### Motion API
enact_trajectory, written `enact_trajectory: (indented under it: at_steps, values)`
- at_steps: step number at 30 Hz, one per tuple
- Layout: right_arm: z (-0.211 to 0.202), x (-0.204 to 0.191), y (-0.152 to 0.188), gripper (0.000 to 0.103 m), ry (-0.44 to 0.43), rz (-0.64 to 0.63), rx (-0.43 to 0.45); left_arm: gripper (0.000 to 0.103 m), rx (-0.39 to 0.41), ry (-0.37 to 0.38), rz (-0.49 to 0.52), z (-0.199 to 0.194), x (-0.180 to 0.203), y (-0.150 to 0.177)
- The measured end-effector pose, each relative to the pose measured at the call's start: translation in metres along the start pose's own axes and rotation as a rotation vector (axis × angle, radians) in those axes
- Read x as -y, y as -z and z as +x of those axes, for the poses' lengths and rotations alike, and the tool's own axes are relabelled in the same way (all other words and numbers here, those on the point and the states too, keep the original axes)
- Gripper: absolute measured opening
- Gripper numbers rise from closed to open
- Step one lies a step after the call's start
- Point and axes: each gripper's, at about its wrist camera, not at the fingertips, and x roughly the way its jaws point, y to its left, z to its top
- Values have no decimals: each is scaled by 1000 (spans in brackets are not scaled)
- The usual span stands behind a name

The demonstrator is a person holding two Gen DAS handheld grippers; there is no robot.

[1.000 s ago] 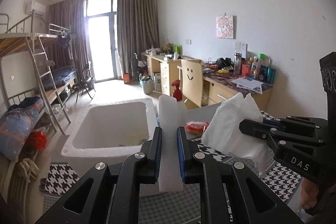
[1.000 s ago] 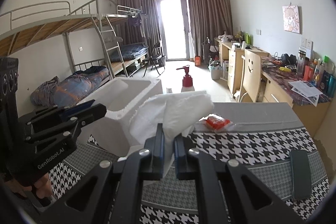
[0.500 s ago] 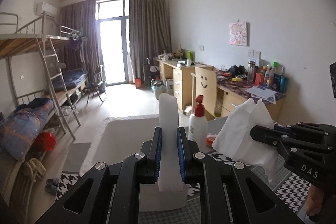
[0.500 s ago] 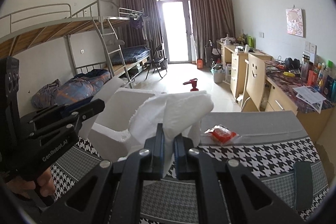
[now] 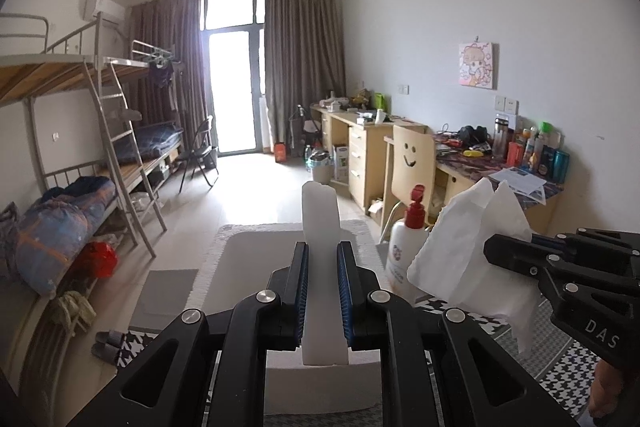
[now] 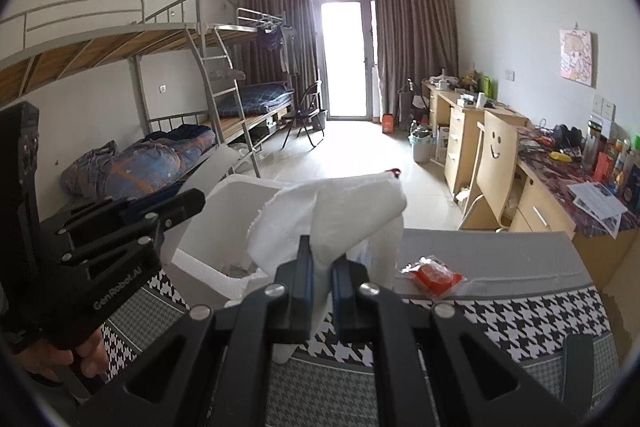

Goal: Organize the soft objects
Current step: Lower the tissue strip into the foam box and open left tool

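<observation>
I am tilting the foam box (image 5: 280,267) up off the table (image 6: 500,311) by its wall, left gripper (image 5: 322,303) pinching it (right gripper (image 6: 322,285) clamping the white tissue (image 6: 332,211)), readying it for stowing.

Matt white foam box (image 5: 248,267); soft crinkled tissue paper (image 6: 340,215); woven houndstooth tablecloth (image 6: 520,319)

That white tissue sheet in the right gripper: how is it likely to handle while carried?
Probably floppy: the white tissue sheet droops and folds over above the right gripper, which is shut on it. Likely very light, since a pinch at one spot carries it all. It may tear if snagged on the foam box beside it.
</observation>
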Motion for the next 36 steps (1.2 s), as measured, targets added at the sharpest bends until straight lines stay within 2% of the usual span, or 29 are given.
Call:
enact_trajectory:
  at_steps: [8,18,21,23,25,27,29,36]
  values:
    - [16,-8,-7,10,-16,-29,-18,15,-33,-29,-24,16,-11,0]
    - [27,-5,-12,10,-16,-24,-32,19,-90,-4,-37,38,-17,1]
    - [28,-5,-13,10,-15,-23,-34,36,-118,6,-48,46,-21,4]
    - [29,-5,-13,10,-16,-20,-33,69,-115,-15,-53,45,-23,5]
    - [30,-5,-13,10,-13,-22,-34,79,-94,-36,-65,38,-28,4]
    - [30,-5,-14,10,-17,-23,-31,81,-83,-60,-65,33,-31,3]
    - [33,-5,-15,10,-22,-23,-30,91,-73,-82,-61,29,-33,3]
    - [41,-12,-15,10,-42,-34,-33,101,-50,-136,-72,17,-42,4]
